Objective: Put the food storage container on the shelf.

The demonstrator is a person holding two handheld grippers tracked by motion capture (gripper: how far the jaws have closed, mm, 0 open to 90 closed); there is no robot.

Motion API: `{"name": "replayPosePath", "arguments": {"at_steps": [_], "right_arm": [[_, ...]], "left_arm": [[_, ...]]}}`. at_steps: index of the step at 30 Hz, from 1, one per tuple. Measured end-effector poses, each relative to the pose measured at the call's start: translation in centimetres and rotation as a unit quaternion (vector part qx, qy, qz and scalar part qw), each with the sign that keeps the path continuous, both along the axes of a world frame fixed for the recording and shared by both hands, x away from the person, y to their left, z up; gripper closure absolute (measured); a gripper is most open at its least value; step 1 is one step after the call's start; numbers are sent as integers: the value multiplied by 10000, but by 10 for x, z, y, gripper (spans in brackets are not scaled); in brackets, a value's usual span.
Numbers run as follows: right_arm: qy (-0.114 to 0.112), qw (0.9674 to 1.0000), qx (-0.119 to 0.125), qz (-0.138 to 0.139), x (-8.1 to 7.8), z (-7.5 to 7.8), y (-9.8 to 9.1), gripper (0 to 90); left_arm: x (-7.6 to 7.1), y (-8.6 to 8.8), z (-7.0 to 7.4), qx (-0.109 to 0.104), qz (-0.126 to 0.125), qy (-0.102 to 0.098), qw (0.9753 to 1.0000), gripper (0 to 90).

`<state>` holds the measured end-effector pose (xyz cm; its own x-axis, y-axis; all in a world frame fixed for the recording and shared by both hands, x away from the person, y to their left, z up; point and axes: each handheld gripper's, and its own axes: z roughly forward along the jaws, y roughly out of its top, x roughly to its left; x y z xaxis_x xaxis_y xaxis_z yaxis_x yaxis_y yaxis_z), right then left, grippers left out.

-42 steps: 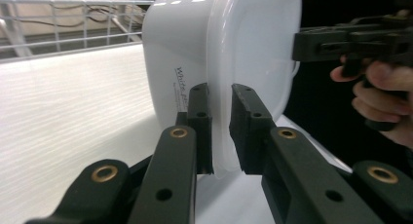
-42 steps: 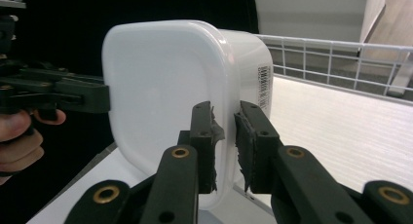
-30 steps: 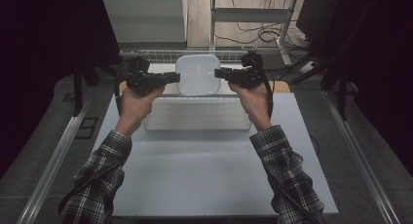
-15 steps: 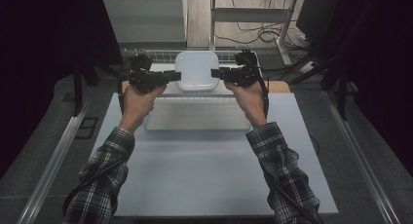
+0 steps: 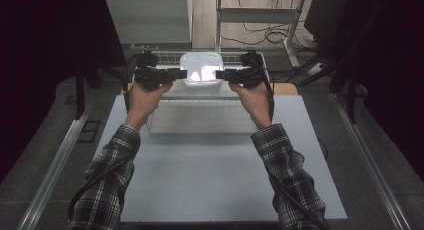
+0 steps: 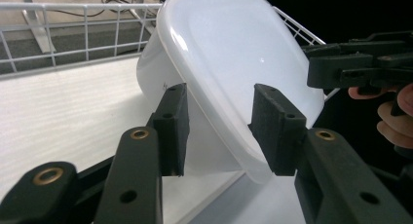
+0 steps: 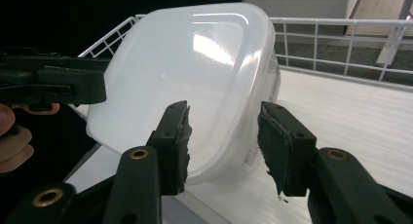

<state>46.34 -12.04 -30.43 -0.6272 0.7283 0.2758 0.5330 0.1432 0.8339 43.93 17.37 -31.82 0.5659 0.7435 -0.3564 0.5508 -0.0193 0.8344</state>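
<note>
Up at the far edge of the table, inside a white wire basket [image 5: 165, 57], sits a white plastic container [image 5: 201, 72] with a lid on it, milky and half see-through, square with well-rounded corners. What it holds I cannot make out; the lid only gives back a bright glare from above. In the high view its lower part is hidden behind the basket's near wall and the two tools. Faint print shows low on its side wall in the right gripper view, too small to read.

The left gripper [image 5: 183, 74] comes at it from the left side and the right gripper [image 5: 220, 75] from the right, each held in a hand with a plaid sleeve [image 5: 110, 175] behind it. Both pairs of jaws have just been opening. In the left gripper view the left gripper [image 6: 218, 129] has the lid's rim standing between its pads [image 6: 273, 126], with a gap showing on either side, so it is not pinching. The right gripper [image 7: 223, 145] is the same in its own view: part open, the container's edge in the gap, the worn, ragged pads [image 7: 178, 136] clear of the plastic.

A long white tray [image 5: 200, 121] lies on the pale table [image 5: 210, 185] just in front of the basket, between the forearms. Cables sprawl on the floor beyond the far edge.
</note>
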Motion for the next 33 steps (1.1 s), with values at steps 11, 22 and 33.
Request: {"name": "replayPosePath", "arguments": {"at_steps": [11,22,33], "right_arm": [[-177,9996,-53,-216,2,0,4,503],[-433,9990,-38,-62,-1,0,4,181],[-747,9963,-225,353,-17,-5,6,51]], "left_arm": [[12,-4,0,361,358,-243,9984,471],[-2,3,1,370,-201,-493,9979,189],[-23,-1,-3,648,-584,-768,9932,22]]}}
